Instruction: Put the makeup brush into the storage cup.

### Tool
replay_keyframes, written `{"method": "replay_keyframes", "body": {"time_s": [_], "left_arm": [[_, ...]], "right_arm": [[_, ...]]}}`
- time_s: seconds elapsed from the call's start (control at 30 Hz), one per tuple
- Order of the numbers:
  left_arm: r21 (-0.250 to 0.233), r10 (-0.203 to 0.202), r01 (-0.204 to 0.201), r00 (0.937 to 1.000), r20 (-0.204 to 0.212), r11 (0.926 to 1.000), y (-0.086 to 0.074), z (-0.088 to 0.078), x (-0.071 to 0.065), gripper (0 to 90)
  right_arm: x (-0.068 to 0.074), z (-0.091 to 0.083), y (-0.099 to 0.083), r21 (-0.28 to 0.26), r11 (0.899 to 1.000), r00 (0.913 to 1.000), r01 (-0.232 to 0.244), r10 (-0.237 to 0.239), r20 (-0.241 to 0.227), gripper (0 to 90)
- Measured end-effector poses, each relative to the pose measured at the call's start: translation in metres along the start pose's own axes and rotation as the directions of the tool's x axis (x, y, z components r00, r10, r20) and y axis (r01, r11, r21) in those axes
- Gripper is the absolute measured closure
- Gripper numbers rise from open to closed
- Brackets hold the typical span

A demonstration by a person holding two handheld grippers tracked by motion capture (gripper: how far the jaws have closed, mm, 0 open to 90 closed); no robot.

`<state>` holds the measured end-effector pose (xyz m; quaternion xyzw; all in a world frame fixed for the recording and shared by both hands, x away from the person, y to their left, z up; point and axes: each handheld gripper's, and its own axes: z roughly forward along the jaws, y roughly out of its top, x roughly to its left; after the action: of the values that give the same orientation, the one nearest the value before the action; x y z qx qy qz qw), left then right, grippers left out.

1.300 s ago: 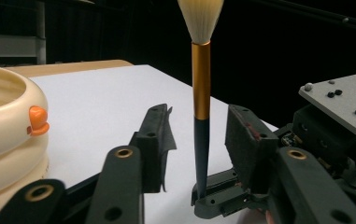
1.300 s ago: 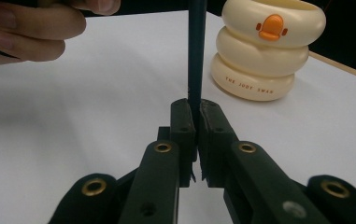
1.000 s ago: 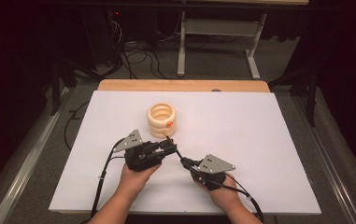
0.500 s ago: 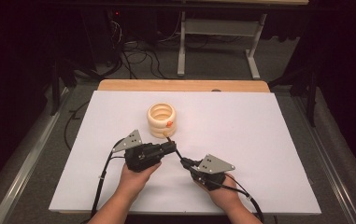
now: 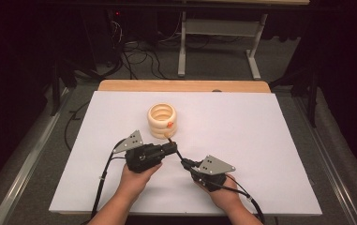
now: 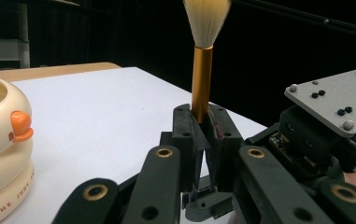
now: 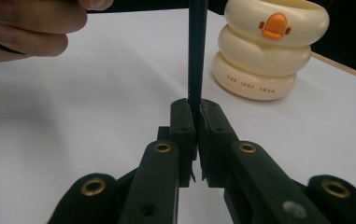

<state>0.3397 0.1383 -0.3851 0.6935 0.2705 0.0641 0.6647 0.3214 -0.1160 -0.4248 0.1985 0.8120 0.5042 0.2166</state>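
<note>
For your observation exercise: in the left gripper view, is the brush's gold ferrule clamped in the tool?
Yes, the left tool is shut on the brush at its gold ferrule.

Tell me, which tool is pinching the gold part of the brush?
The left tool: its jaws are shut on the gold tube, just below the bristles. The right tool pinches the dark handle instead.

Left gripper point(image 6: 202, 122) clamps brush point(image 6: 202, 74) by gold ferrule, cream holder point(image 6: 0, 140) beside

Left tongs point(image 5: 170, 148) clamped shut, right tongs point(image 5: 184, 163) clamped shut, tips near together
</note>
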Motion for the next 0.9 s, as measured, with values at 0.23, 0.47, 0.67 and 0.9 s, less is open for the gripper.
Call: {"method": "replay_keyframes", "body": {"time_s": [0.23,0.47,0.67,0.9], "left_arm": [[0.005,0.011,-0.011,0.9999,-0.001,0.9999,0.0005,0.0006,-0.001,83.4],[0.011,0.016,-0.016,0.9999,-0.001,0.9998,0.001,0.0008,-0.0022,83.4],[0.008,0.02,-0.02,0.9998,-0.004,0.9998,0.0012,0.0007,-0.0025,83.4],[0.009,0.022,-0.022,0.9997,-0.008,0.9997,0.0015,0.0003,-0.0025,83.4]], "right_arm": [[0.0001,0.0,0.0,0.001,1.0,1.0,-0.003,0.003,-0.005,86.7],[0.0007,-0.0003,0.0001,0.003,1.0,0.9999,-0.009,0.009,-0.007,86.2],[0.0007,-0.0004,0.0001,0.0,1.0,0.9999,-0.011,0.011,-0.009,85.8],[0.0003,0.0002,0.0,0.0,0.999,0.9992,-0.036,0.036,-0.017,75.9]]}}
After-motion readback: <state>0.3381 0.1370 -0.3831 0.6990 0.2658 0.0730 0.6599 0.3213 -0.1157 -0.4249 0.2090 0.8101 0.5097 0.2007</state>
